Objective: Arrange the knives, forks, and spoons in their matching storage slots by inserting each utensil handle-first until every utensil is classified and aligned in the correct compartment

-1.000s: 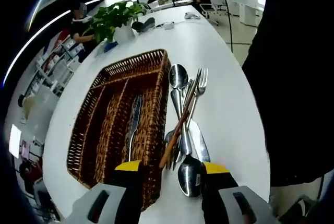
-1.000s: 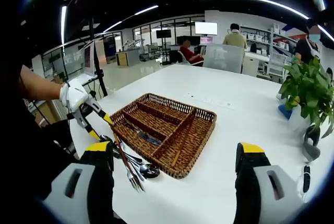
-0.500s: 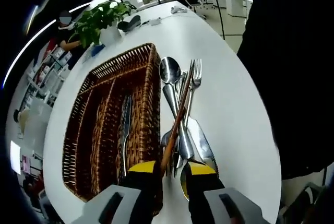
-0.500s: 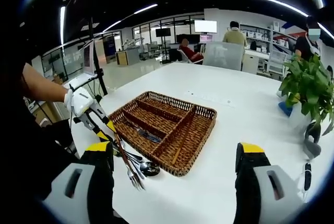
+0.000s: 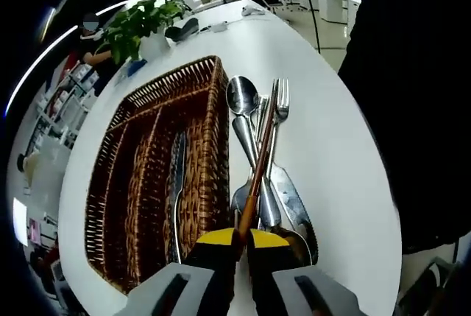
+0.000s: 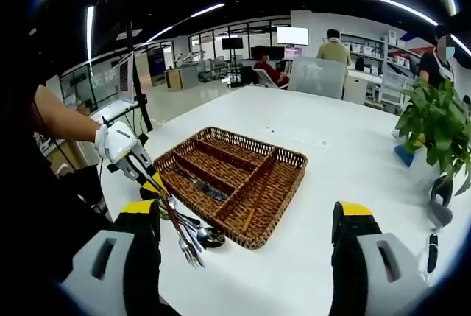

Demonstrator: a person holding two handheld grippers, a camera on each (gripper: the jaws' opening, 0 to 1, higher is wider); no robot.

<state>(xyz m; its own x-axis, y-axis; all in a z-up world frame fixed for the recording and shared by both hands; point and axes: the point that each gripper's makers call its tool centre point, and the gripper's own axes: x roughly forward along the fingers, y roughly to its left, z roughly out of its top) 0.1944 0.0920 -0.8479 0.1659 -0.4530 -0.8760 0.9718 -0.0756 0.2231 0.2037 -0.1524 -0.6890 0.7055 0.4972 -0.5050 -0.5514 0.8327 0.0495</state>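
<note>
Since 1 s ago the left tool [image 5: 241, 238] jaws have gone from wide apart to together, now clamped on the near end of the wood-handled fork [image 5: 261, 160]. In right gripper view the left tool [image 6: 152, 184] has dropped lower, down at the pile's edge.

Right tool [image 6: 246, 222]: jaws wide apart, nothing between them, hovering above the near counter [image 6: 346, 161] edge, well apart from the utensils.

Wicker tray [image 5: 151, 161] sits on the white counter w/ lengthwise dividers. One knife [image 5: 175, 183] lies in the compartment nearest the pile, along the slot. In right gripper view something brown lies in the tray's right-hand slot; can't tell what.

Utensil pile is on the counter just right of the tray, touching/overlapping: big spoon [image 5: 241, 99] w/ bowl at far end, metal fork [image 5: 281, 106] tines far, a knife blade [image 5: 288, 197] under them at the near end. Wood-handled fork lies diagonally over the top, tines toward the far end.

Potted plant [image 5: 137, 23] at far end of counter, past the tray. Person's gloved hand [image 6: 116, 141] holds the left tool. Office bkgd w/ people seated, too small for detail.
</note>
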